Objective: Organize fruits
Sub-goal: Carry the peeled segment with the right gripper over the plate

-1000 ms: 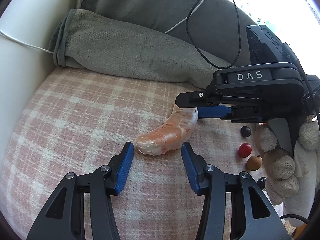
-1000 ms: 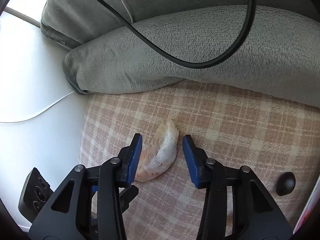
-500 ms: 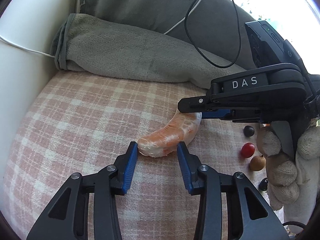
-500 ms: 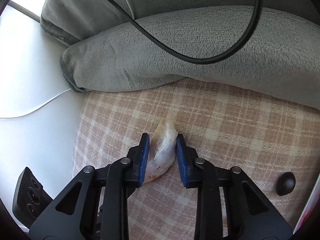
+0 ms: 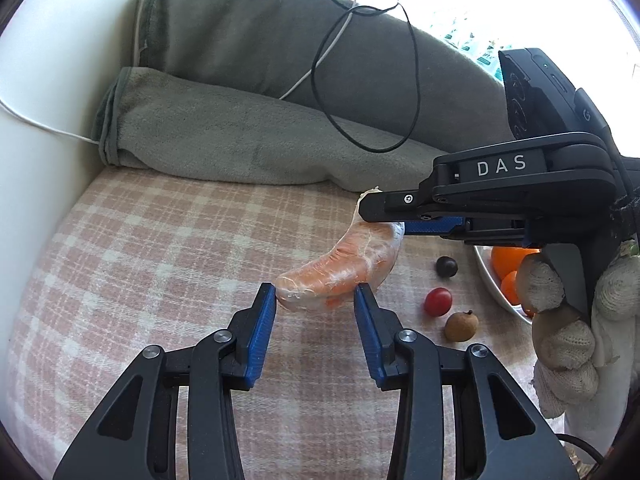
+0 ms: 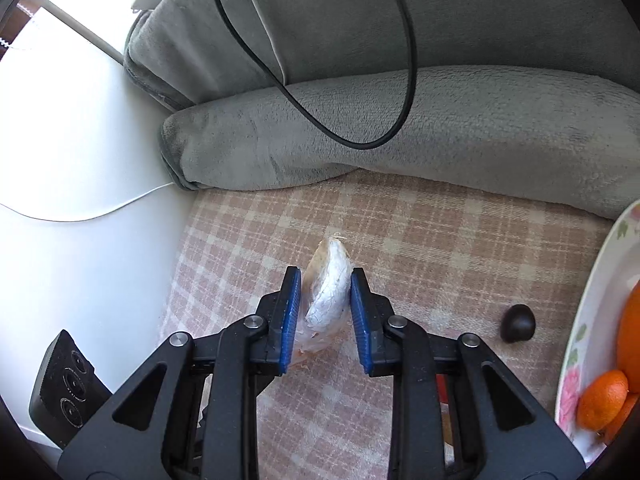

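Note:
A curved orange fruit slice wrapped in clear film (image 5: 344, 268) is held above the pink checked blanket (image 5: 160, 264). My right gripper (image 6: 325, 300) is shut on its far end (image 6: 328, 300); it enters the left wrist view from the right (image 5: 384, 220). My left gripper (image 5: 315, 300) has its blue fingertips on either side of the near end, partly closed, touching or nearly touching the wrap. A dark round fruit (image 5: 446, 266), a red one (image 5: 438, 301) and a brown one (image 5: 461, 325) lie on the blanket to the right.
A flowered plate (image 6: 588, 344) with oranges (image 6: 602, 399) sits at the right. A folded grey-green blanket (image 5: 240, 140) and sofa back lie behind, with a black cable (image 5: 412, 92) across them. A white wall (image 5: 40, 120) bounds the left.
My right gripper closed on the wrapped slice and lifted its far end. My left gripper narrowed and moved in around the near end.

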Tool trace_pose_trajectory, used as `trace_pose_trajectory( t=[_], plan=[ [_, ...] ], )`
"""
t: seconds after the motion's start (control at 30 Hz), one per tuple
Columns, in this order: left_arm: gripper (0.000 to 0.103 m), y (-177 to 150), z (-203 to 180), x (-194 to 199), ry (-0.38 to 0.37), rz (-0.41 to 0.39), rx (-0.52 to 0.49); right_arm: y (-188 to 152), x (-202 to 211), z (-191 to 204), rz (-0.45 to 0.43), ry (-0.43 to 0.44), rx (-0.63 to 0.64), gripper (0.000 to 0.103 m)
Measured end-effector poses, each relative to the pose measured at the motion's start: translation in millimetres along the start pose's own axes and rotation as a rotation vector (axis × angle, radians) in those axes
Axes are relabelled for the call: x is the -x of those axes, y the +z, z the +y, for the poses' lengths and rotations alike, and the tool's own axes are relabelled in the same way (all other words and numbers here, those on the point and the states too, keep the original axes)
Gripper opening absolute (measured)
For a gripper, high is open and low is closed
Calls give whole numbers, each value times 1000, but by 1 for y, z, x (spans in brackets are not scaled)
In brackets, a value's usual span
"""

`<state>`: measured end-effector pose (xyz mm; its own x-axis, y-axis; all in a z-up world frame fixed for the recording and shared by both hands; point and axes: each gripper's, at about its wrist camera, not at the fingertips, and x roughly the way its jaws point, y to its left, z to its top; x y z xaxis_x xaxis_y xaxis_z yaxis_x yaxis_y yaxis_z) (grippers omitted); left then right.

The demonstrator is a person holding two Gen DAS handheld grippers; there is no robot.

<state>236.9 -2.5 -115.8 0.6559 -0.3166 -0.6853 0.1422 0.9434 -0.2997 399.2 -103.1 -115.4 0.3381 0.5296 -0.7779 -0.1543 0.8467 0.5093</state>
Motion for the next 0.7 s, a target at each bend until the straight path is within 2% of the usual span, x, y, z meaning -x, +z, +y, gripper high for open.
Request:
trace_pose_trajectory(
  t=[0.3,0.7],
  plan=[
    [39,2,-36,4,-34,-36,-42,0,44,-16,-67,1,-15,26],
    [39,15,-89,-5,-99,-43,-95,-5,94,-53,-137,-27,-40,25]
  ],
)
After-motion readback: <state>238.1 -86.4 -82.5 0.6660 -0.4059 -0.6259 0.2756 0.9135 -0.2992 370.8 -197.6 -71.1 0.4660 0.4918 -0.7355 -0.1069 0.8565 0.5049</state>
